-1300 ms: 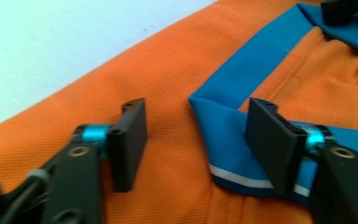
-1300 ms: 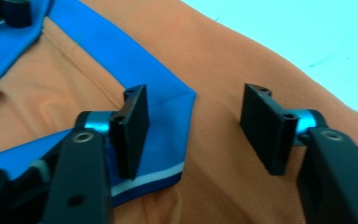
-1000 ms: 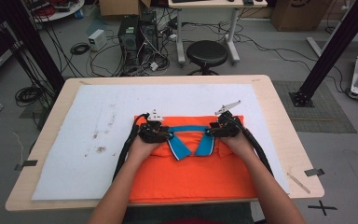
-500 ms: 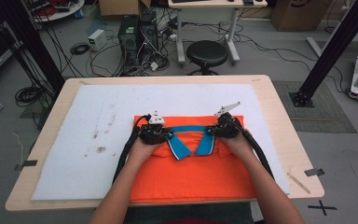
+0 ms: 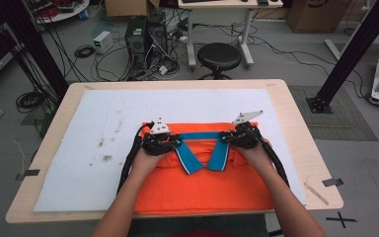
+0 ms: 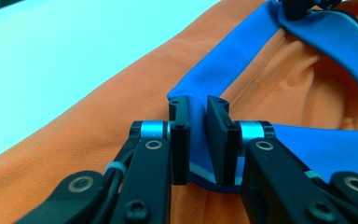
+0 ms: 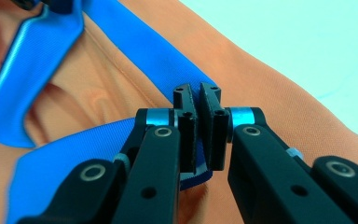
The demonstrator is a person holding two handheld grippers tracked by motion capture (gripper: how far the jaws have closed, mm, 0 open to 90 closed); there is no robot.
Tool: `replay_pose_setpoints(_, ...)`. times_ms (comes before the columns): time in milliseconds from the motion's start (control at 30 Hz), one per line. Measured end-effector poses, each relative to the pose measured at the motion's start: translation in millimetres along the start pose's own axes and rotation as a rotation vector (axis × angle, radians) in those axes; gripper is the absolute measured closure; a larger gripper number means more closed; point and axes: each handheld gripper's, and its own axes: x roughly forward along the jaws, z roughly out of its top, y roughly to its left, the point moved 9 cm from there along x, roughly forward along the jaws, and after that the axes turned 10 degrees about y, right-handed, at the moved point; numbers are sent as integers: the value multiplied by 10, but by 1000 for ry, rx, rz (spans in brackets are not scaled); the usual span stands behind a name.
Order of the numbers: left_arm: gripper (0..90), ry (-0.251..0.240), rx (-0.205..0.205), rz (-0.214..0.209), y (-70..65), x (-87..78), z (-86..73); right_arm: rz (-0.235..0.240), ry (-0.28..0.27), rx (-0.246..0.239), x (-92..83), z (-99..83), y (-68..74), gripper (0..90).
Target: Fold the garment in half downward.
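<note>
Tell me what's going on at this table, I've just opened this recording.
A person holds a tool in each hand over an orange garment lying on a white mat. The left tool is clamped on the blue collar at one corner, and the right tool is clamped on it at the other corner. The collar band is stretched between them, with its two blue flaps pointing back toward the person. The garment lies flat on the mat.
</note>
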Motion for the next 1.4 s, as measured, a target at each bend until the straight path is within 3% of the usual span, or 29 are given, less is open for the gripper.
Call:
replay_pose_setpoints(467, 799, -123, 59, -36, -296, -445, 109, -9, -114, -67, -436, -45, 315, 867)
replay_pose_setpoints(833, 803, -151, 109, -63, -589, -681, -60, -32, -156, -128, -651, -191, 634, 866)
replay_pose_setpoints(1067, 809, -142, 132, -109, -792, -838, -268, -20, -163, -148, -767, -374, 846, 859)
replay_pose_setpoints(1233, 738, -140, 110, -123, -778, -943, -371, 13, -172, -140, -840, -562, 936, 811)
replay_pose_setpoints(1400, 679, -170, 87, -97, -690, -1023, -358, 17, -217, -118, -1007, -626, 933, 742)
